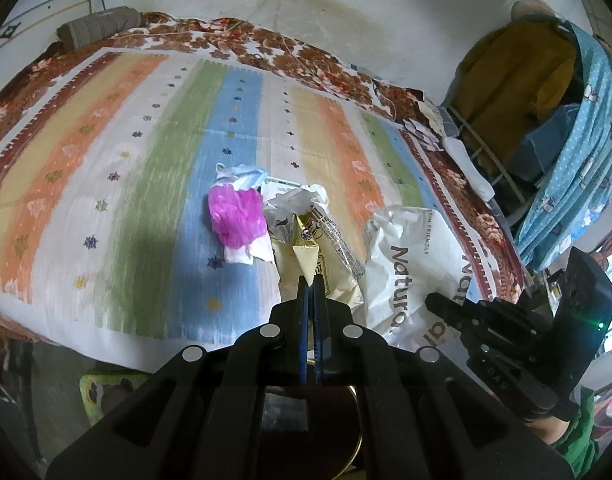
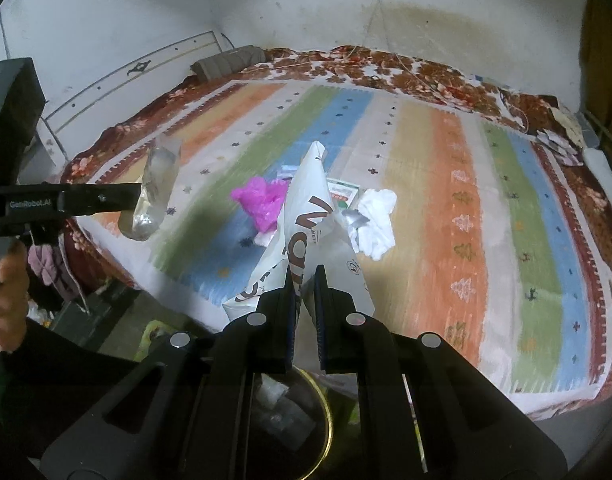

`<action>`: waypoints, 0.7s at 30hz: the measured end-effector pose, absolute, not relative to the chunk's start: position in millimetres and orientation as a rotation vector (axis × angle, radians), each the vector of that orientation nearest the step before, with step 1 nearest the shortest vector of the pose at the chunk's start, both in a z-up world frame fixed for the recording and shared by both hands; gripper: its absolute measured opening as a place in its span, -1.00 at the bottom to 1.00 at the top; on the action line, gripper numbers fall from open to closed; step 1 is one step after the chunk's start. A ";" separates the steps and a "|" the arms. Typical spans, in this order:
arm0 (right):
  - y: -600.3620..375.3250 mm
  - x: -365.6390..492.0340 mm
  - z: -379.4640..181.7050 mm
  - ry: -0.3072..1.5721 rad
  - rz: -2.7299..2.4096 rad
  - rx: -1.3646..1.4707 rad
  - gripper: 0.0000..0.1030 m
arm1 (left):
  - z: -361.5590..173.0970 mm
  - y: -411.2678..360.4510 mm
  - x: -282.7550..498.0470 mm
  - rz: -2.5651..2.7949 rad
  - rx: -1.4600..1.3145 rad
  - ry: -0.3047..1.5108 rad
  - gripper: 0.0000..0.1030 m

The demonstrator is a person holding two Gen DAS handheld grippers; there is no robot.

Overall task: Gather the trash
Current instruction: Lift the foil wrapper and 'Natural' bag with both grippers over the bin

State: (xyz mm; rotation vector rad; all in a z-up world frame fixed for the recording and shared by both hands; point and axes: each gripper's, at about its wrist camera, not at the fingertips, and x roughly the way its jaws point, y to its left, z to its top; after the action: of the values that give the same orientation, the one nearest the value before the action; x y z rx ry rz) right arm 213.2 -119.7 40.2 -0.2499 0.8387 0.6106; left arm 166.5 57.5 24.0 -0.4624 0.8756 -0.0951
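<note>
Trash lies on a striped bedspread [image 1: 106, 152]: a pink plastic bag [image 1: 236, 216], crumpled white tissue [image 2: 376, 220] and a green-and-white packet [image 2: 342, 192]. My left gripper [image 1: 310, 280] is shut on a cream and clear plastic wrapper [image 1: 306, 254]; in the right wrist view the wrapper [image 2: 154, 192] hangs from that gripper [image 2: 140, 196] at the left. My right gripper [image 2: 304, 280] is shut on a white "Natural" plastic bag [image 2: 302, 236], which also shows in the left wrist view [image 1: 410, 264] beside the right gripper [image 1: 430, 300].
A dark bin with a gold rim [image 2: 326, 412] stands on the floor below both grippers, with clear wrappers inside. A rolled brown blanket [image 1: 98, 26] lies at the bed's far corner. A rack with clothes [image 1: 546, 100] stands right of the bed.
</note>
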 end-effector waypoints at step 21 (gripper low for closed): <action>-135.3 143.2 11.0 0.898 0.637 -0.288 -0.86 | 7.4 19.3 107.8 -0.155 -0.418 0.880 -0.97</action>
State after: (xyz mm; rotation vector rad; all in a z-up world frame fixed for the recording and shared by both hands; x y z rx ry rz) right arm 143.2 -135.3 11.0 -0.2879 0.8980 0.6367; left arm 107.8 19.3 7.4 -0.4183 0.8795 -0.1549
